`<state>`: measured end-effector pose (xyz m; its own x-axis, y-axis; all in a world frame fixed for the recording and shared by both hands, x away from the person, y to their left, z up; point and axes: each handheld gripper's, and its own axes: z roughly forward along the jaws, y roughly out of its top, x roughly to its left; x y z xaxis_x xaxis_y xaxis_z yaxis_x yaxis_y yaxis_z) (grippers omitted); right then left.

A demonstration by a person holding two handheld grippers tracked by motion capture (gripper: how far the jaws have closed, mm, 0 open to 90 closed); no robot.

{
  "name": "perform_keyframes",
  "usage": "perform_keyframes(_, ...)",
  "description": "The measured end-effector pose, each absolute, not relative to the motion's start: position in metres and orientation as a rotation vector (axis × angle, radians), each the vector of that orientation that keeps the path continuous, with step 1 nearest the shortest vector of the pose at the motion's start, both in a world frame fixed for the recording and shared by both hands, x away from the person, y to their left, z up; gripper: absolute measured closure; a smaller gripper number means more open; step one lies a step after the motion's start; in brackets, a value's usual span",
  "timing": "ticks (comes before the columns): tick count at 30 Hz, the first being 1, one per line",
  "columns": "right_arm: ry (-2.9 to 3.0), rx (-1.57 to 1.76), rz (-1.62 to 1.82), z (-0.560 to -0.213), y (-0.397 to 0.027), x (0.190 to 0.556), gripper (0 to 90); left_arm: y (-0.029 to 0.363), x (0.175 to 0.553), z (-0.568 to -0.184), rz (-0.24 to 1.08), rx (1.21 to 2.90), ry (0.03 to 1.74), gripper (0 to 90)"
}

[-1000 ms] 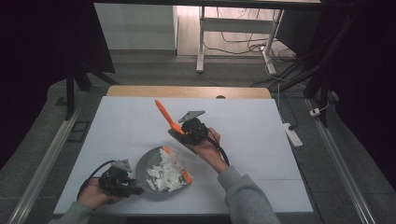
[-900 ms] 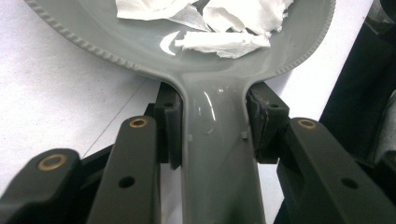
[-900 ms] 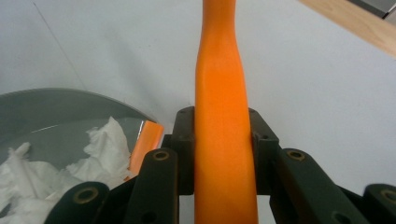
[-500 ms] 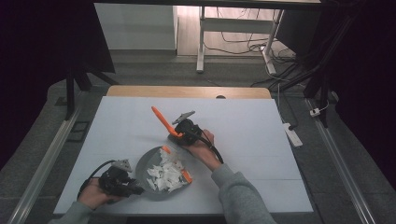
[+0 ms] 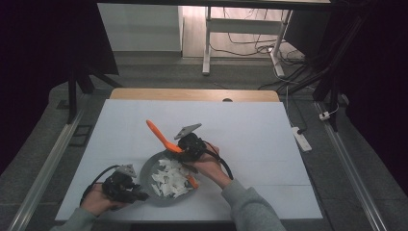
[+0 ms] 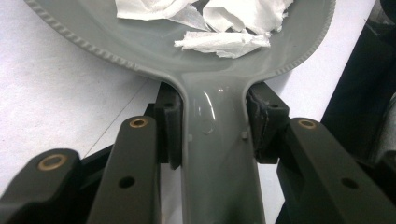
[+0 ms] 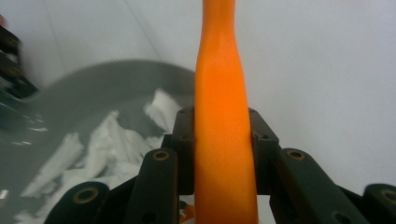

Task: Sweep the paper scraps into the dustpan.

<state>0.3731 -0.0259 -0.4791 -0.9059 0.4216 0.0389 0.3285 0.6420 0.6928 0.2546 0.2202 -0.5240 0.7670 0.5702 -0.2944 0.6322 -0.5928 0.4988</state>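
Grippers (image 5: 129,190) (image 5: 180,147) clamping pan (image 5: 150,169), spatula (image 5: 161,136).

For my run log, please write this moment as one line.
left gripper: shut on pan handle | right gripper: shut on orange utensil | torn paper in pan

No readable text

No lettering, label, brand, number or sign could be read in the high view or in either gripper view; every surface there was plain or too blurred to tell.
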Motion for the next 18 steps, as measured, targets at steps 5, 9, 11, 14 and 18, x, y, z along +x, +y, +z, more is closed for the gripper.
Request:
perform_keyframes(5, 2.633, 0.668, 1.206, -0.463, -0.041, 0.373, 70.2, 0.220, 0.254, -0.524, -0.136, 2.365, 0.897, 60.9)
perform_keyframes(9, 2.587, 0.718, 1.232, -0.458, -0.056, 0.374, 70.2, 0.220, 0.254, -0.524, -0.137, 2.365, 0.898, 60.9)
perform_keyframes(11, 2.572, 0.744, 1.234, -0.458, -0.063, 0.374, 70.2, 0.220, 0.254, -0.524, -0.137, 2.365, 0.898, 60.9)
perform_keyframes(14, 2.553, 0.784, 1.226, -0.459, -0.073, 0.372, 70.2, 0.220, 0.254, -0.524, -0.136, 2.364, 0.899, 60.9)
perform_keyframes(18, 2.527, 0.832, 1.219, -0.462, -0.085, 0.369, 70.2, 0.219, 0.254, -0.524, -0.137, 2.364, 0.898, 60.9)
